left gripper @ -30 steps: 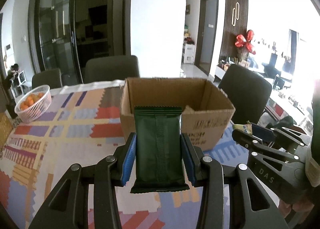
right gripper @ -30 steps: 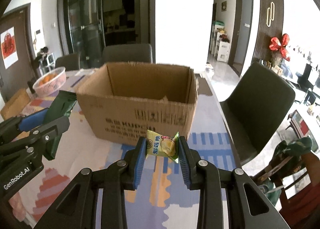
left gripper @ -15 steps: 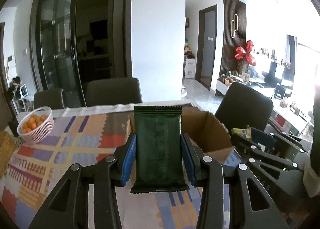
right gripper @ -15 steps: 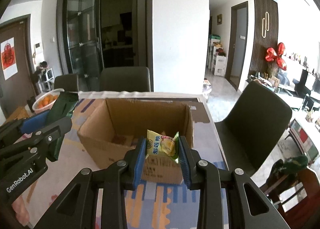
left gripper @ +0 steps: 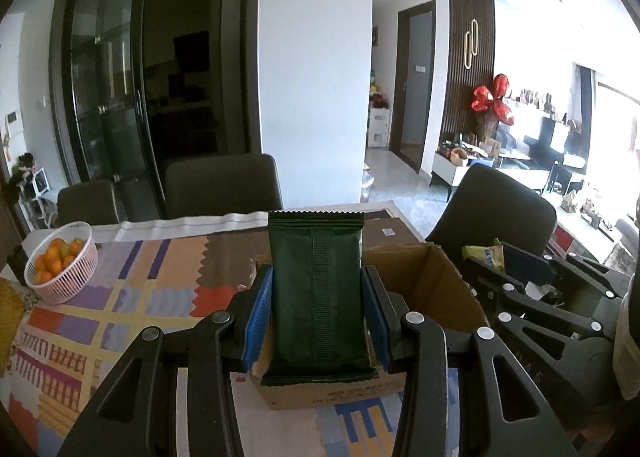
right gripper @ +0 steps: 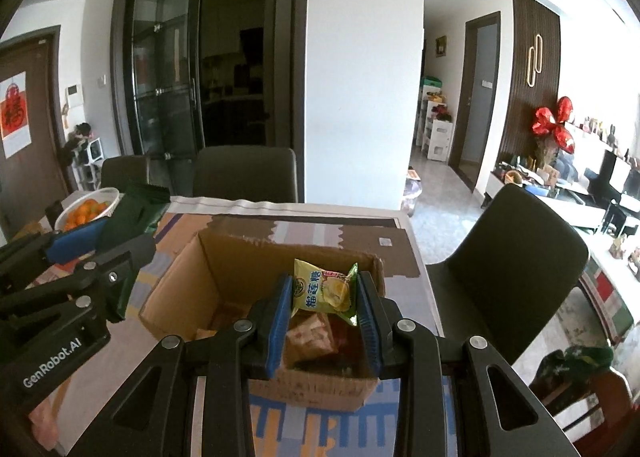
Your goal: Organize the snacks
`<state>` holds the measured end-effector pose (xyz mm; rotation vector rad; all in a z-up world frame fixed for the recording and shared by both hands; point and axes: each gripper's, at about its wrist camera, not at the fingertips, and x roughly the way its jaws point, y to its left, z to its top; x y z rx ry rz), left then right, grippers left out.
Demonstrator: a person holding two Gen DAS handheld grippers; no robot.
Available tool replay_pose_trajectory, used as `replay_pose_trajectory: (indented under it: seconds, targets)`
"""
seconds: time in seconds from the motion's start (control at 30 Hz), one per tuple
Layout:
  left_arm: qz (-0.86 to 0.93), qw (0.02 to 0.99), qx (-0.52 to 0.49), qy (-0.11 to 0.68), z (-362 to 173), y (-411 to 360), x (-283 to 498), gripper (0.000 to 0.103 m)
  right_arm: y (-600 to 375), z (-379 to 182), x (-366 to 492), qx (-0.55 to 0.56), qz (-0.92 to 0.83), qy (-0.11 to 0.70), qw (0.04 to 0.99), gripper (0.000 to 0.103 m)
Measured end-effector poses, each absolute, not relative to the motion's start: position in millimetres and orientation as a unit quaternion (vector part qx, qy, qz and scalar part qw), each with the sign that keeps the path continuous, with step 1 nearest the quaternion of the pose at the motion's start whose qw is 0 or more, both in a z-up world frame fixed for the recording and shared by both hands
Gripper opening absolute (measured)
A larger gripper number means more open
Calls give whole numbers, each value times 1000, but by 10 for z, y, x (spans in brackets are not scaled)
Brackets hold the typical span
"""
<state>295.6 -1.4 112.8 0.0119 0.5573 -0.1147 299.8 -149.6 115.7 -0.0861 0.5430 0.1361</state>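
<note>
Dark glass doors and a white pillar stand behind the table point(left gripper: 152, 277), which wears a cloth of coloured blocks and has dark chairs point(left gripper: 222, 187) around it. On it sits an open cardboard box point(right gripper: 188, 281) with its flaps up; through the right wrist view, a few wrapped snacks point(right gripper: 310, 337) lie on its floor.

The left claw point(left gripper: 316, 317) is clamped on a dark green packet point(left gripper: 316, 289), held upright between the blue pads, its lower end over the box's near-left part. The right claw point(right gripper: 323, 309) grips a small yellow-green snack bag point(right gripper: 322, 291) by its sides, hanging over the box's open top, above the snacks inside. Seen from the left wrist view, the right claw sits just beside the box's right wall, with the small bag poking out ahead of it.

At the table's far left corner stands a white basket of oranges point(left gripper: 60, 263), well apart from the box. Red balloons point(left gripper: 494, 103) hang against the wood-panelled wall on the right.
</note>
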Motion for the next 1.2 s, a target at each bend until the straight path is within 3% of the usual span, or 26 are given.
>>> replay_pose_trajectory:
  seconds: [0.3, 0.4, 0.47, 0.53, 0.97, 1.2]
  targets:
    - [-62, 944, -7, 323, 976, 36, 3353, 44, -1434, 1029, 3321, -53, 70, 297, 951, 33]
    - [-56, 940, -16, 336, 946, 83, 3430, 51, -1432, 982, 3420, -52, 69, 309, 947, 35]
    - [-46, 942, -13, 333, 947, 99, 3409, 58, -1446, 966, 3463, -48, 65, 317, 945, 50]
    - [-35, 944, -5, 327, 956, 111, 3362, 60, -1492, 961, 3448, -44, 59, 316, 946, 58]
    - [-3, 959, 30, 282, 1058, 121, 2658, 75, -1617, 1068, 2851, -39, 47, 278, 959, 79]
    - [12, 968, 48, 246, 1137, 119, 2103, 88, -1673, 1118, 2391, -39, 53, 251, 966, 82]
